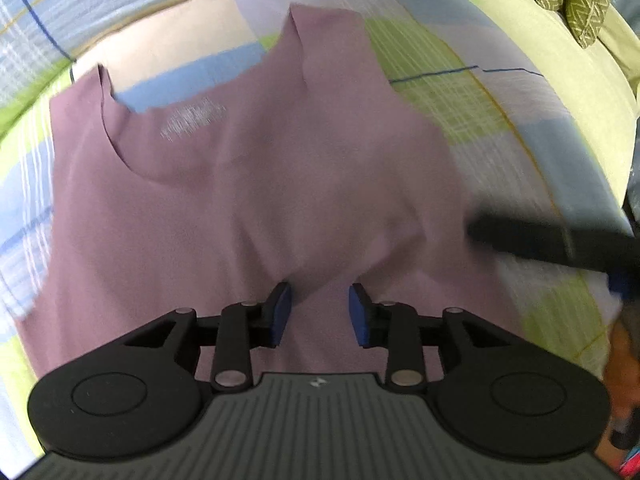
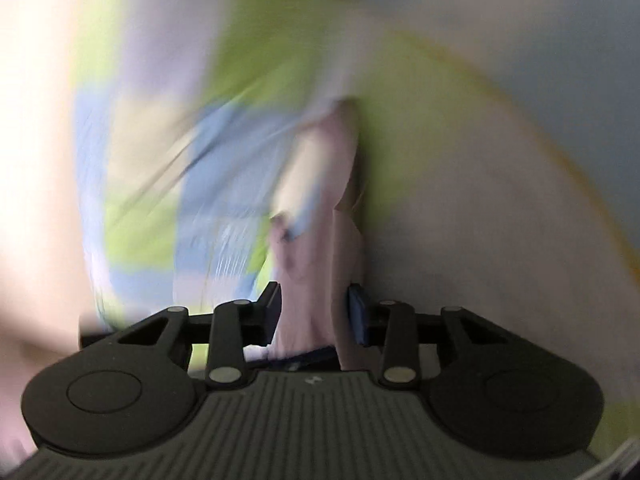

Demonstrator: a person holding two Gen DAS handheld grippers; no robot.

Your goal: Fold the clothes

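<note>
Shirt flat beneath left tool, fingers parted, empty; right tool pinches shirt fold.

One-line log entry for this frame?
step: fold | left gripper: open above mauve top | right gripper: shut on mauve top | surface: plaid sheet

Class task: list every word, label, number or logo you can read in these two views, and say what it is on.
No text can be read.
White print on the mauve shirt, at: too blurred.
Small white mark on the left gripper body, at: a logo, no letters legible.
</note>
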